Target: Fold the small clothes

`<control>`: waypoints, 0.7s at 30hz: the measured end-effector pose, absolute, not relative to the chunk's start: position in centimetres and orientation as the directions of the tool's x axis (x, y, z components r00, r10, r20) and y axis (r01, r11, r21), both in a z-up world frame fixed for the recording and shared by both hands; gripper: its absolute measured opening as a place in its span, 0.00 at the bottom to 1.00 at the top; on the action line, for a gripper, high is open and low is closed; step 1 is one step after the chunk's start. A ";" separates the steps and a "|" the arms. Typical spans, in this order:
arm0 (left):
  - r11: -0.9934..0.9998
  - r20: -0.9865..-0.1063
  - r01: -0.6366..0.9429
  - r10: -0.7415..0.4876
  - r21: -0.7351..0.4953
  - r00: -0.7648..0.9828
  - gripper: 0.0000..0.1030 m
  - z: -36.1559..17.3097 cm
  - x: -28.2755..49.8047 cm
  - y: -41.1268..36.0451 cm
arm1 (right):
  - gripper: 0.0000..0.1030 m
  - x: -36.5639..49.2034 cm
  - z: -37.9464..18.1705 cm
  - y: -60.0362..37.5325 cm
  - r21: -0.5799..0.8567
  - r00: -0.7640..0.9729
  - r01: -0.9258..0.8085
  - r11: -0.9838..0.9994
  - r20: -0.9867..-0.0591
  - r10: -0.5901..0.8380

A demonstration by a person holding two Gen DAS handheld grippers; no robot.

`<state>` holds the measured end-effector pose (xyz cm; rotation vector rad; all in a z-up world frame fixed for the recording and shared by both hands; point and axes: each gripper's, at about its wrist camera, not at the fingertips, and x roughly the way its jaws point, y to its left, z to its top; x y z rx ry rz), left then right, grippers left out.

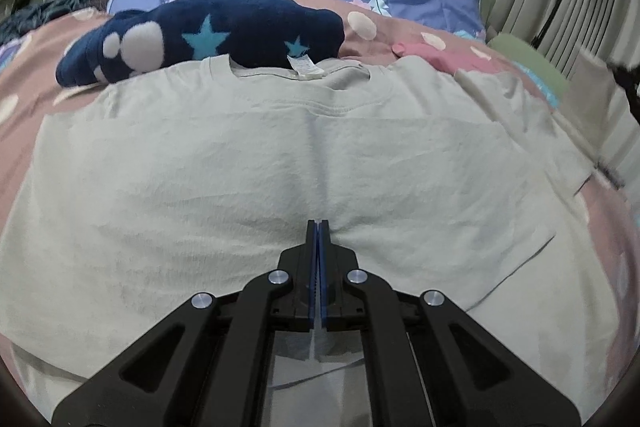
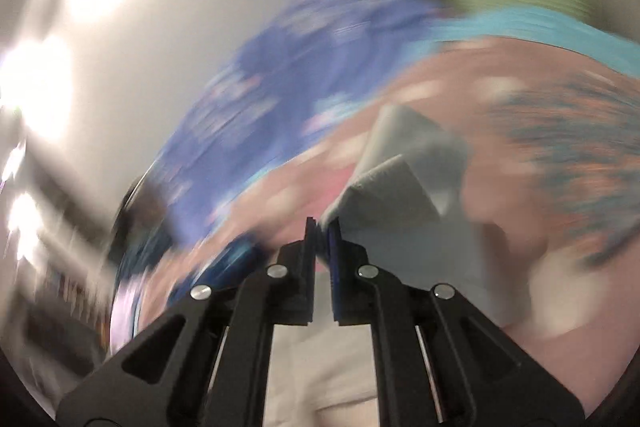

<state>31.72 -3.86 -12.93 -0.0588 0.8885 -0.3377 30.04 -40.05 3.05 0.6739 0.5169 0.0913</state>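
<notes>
The left gripper point(image 1: 318, 227) has its two fingers pressed together, tips down on the pale grey T-shirt point(image 1: 260, 163), and whether any cloth is caught between them I cannot tell. The shirt lies spread on the pink spotted bedspread point(image 1: 24, 67), collar point(image 1: 300, 75) at the far end and a sleeve point(image 1: 516, 95) out to the right, with a navy star-patterned fleece piece point(image 1: 224, 35) just behind the collar and overlapping it. The right gripper point(image 2: 322, 225), in a badly smeared view, pinches a raised fold of the same grey cloth point(image 2: 392, 187), its fingers nearly closed on it. The shirt looks light, limp and thin; it should drape and wrinkle rather than hold a shape, and a single layer could slip from a shallow pinch. I would take it at a seam or hem, such as the shoulder or the bottom edge point(image 1: 520, 267), where the cloth is doubled, and hold the middle down while the side comes over.
</notes>
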 end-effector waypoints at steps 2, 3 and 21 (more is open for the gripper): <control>0.942 -0.744 0.260 -0.327 -0.211 0.583 0.02 -12.9 31.6 -3.6 | 0.08 30.7 2.8 -31.4 0.575 0.810 -0.104 0.812 -0.424 0.405; 0.941 -0.741 0.258 -0.331 -0.217 0.584 0.02 -12.9 31.6 -3.5 | 0.09 30.7 2.1 -28.2 0.555 0.778 -0.154 0.817 -0.442 0.447; 0.853 -0.631 0.334 -0.522 -0.401 0.574 0.14 -10.8 31.6 -3.2 | 0.24 28.3 -10.1 -21.0 0.512 0.578 -0.171 0.842 -0.640 0.507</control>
